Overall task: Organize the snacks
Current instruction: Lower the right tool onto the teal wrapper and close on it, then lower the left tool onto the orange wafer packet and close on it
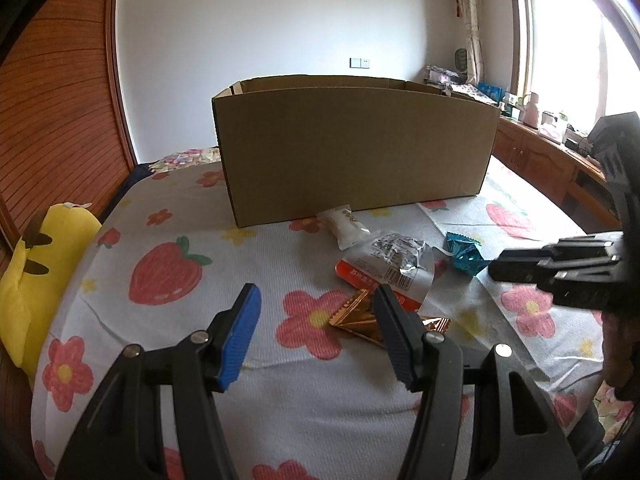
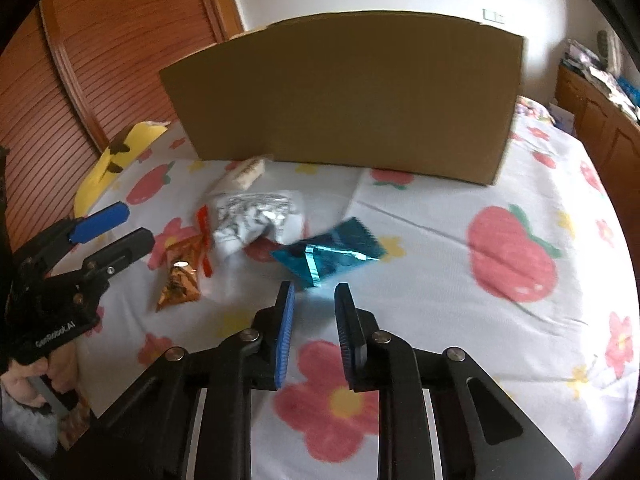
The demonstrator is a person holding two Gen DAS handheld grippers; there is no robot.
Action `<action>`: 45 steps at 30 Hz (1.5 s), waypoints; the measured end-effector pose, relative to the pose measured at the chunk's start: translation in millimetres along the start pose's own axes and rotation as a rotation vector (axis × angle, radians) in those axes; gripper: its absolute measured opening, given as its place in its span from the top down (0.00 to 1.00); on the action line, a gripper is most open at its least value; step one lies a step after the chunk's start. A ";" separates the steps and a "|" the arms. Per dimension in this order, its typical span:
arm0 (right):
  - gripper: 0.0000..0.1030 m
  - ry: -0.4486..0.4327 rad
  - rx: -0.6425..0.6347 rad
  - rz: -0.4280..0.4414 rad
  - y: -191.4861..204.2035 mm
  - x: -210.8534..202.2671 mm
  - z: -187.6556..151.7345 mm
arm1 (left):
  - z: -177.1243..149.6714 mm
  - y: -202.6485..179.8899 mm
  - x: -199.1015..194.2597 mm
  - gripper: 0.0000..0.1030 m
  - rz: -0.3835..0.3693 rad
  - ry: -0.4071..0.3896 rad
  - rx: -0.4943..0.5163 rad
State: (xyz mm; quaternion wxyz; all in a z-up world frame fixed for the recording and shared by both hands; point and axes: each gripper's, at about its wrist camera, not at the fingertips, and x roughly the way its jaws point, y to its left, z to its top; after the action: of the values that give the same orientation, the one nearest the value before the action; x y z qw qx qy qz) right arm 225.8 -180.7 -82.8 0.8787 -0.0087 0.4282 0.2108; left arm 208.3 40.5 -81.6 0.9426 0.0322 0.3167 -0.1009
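A: Four snack packets lie on the bed (image 1: pixel 248 392) in front of the cardboard box (image 1: pixel 352 148): a white candy packet (image 1: pixel 345 222) touching the box's near wall, a crumpled silver and red bag (image 1: pixel 390 268), a teal foil wrapper (image 2: pixel 332 254) and an orange foil packet (image 1: pixel 358 314).

B: Where are the claws?

A: The left claw (image 1: pixel 316 312) hangs tilted down over the flowered sheet, released, its blue pads wide apart. The orange foil packet lies partly behind its right finger, with nothing pinched.

B: And the right one?

A: The right claw (image 2: pixel 314 294) also points down at the bed, coming in from the right side. Its pads stand close together with a narrow gap, and the teal foil wrapper's near corner lies just beyond the tips. The view is blurred, so I cannot tell whether the pads touch it; no packet sits between them.

B: Anything else?

A: A yellow plush toy (image 1: pixel 36 276) rests at the bed's left edge, and a hand (image 2: pixel 36 376) grips the left claw's handle.
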 end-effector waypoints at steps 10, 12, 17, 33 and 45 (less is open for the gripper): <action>0.60 0.008 0.091 0.103 -9.4 1.3 15.1 | -0.9 0.8 -0.6 0.43 0.001 -0.014 0.002; 0.59 0.019 0.104 0.115 -7.8 7.1 19.1 | -1.8 0.0 -2.4 0.43 0.002 -0.018 0.001; 0.56 0.028 0.124 0.121 -10.2 14.0 29.2 | -1.7 -0.5 -3.7 0.43 0.000 -0.027 0.005; 0.77 0.056 -0.055 -0.041 -0.6 20.8 25.4 | -1.1 -1.0 -3.8 0.43 0.007 -0.010 -0.004; 0.78 -0.034 -0.053 -0.033 -14.6 -20.4 -2.3 | 5.6 -0.7 2.3 0.43 -0.016 0.071 -0.060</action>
State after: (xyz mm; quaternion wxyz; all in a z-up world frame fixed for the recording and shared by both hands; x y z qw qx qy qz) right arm 218.5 -201.9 -71.3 0.8887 -0.0355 0.4072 0.2076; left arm 213.2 38.7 -78.6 0.9304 0.0047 0.3533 -0.0978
